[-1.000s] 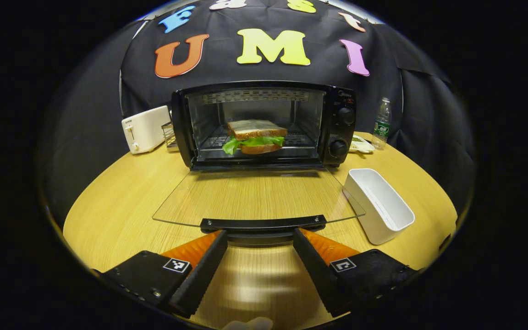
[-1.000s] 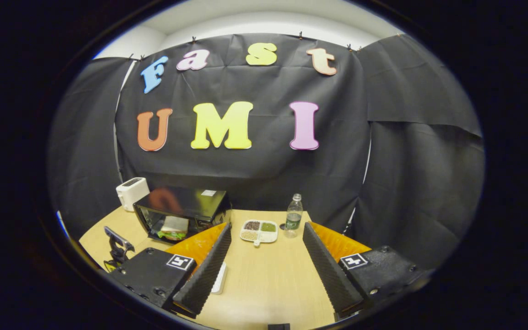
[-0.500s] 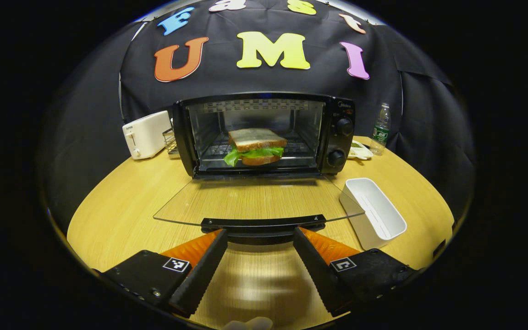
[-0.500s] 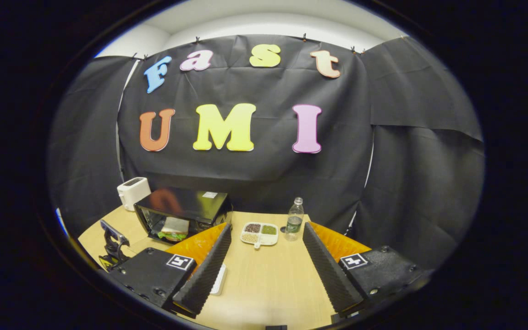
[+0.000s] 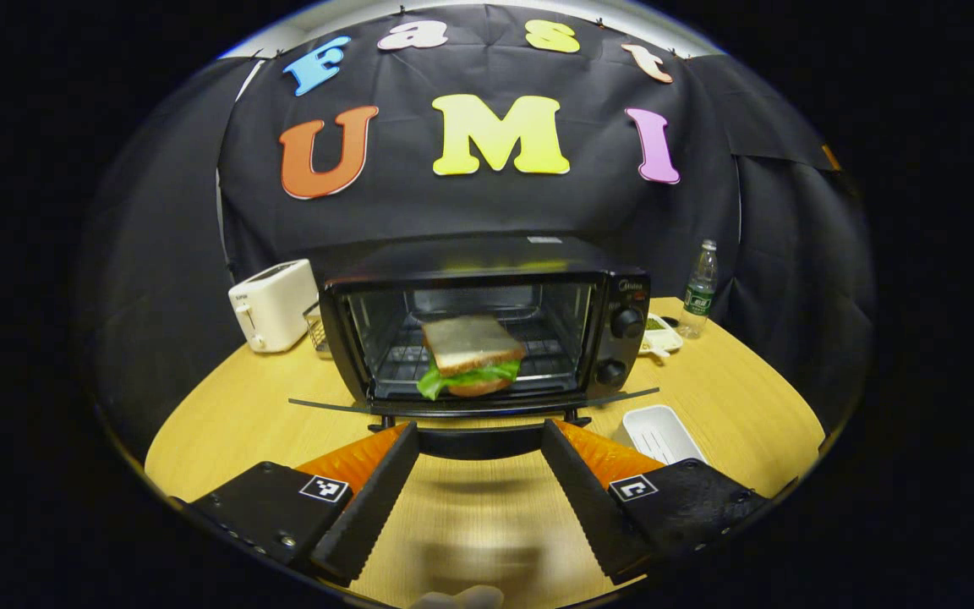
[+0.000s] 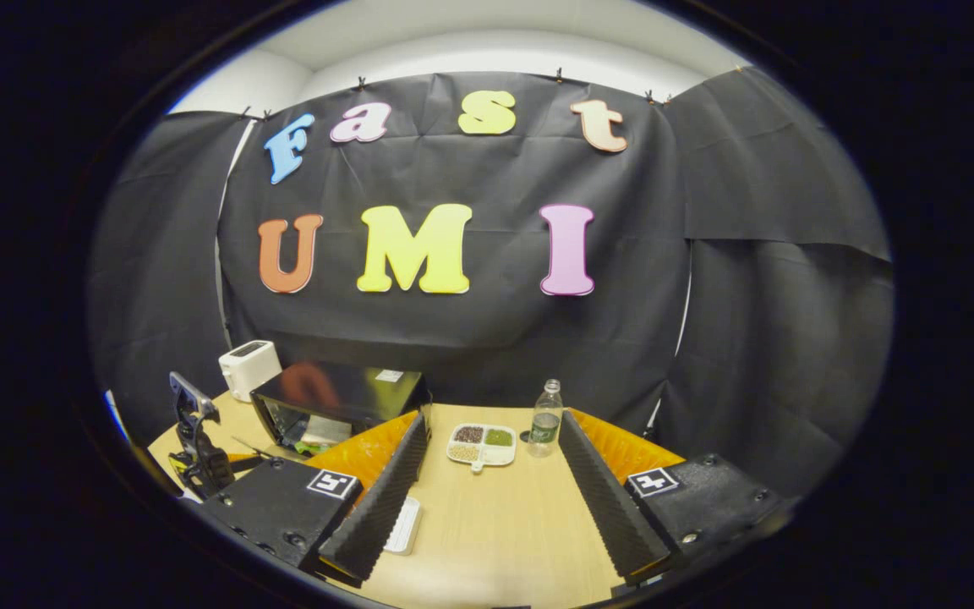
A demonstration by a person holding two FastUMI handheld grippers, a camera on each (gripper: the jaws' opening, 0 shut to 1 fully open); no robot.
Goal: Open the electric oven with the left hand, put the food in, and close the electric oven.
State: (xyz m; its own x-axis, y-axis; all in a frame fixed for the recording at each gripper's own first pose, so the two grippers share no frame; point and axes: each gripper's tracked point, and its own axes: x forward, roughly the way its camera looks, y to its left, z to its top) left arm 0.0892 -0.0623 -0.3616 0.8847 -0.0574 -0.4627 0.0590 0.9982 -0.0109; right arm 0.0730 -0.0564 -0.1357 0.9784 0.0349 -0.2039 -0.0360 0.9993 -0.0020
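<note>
Left gripper view: left gripper [image 5: 477,444] sits at the door handle [image 5: 478,441] of the oven [image 5: 487,326], fingers spread apart either side of the bar, not clamping it. The handle lies between the fingertips, apparently resting across them; contact not certain. Glass door [image 5: 474,404] is seen nearly edge-on, roughly level, so not yet shut. Sandwich [image 5: 470,355] is inside on the rack, well behind the door line, clear of the swing. White tray [image 5: 660,433] lies on the table [image 5: 225,423] just right of the door; toaster [image 5: 274,303] to the left of the oven, bottle [image 5: 699,277] to the right.

Step in hand, by my read: closing. Do it well by pushing the handle up and forward along the hinge arc, staying centred on the bar so the door doesn't twist, and following through until it seats.

Right gripper view: right gripper [image 6: 487,474] hangs over the table with fingers wide apart, holding nothing, well clear of the oven. The snack dish [image 6: 478,444] and bottle lie beyond it.
</note>
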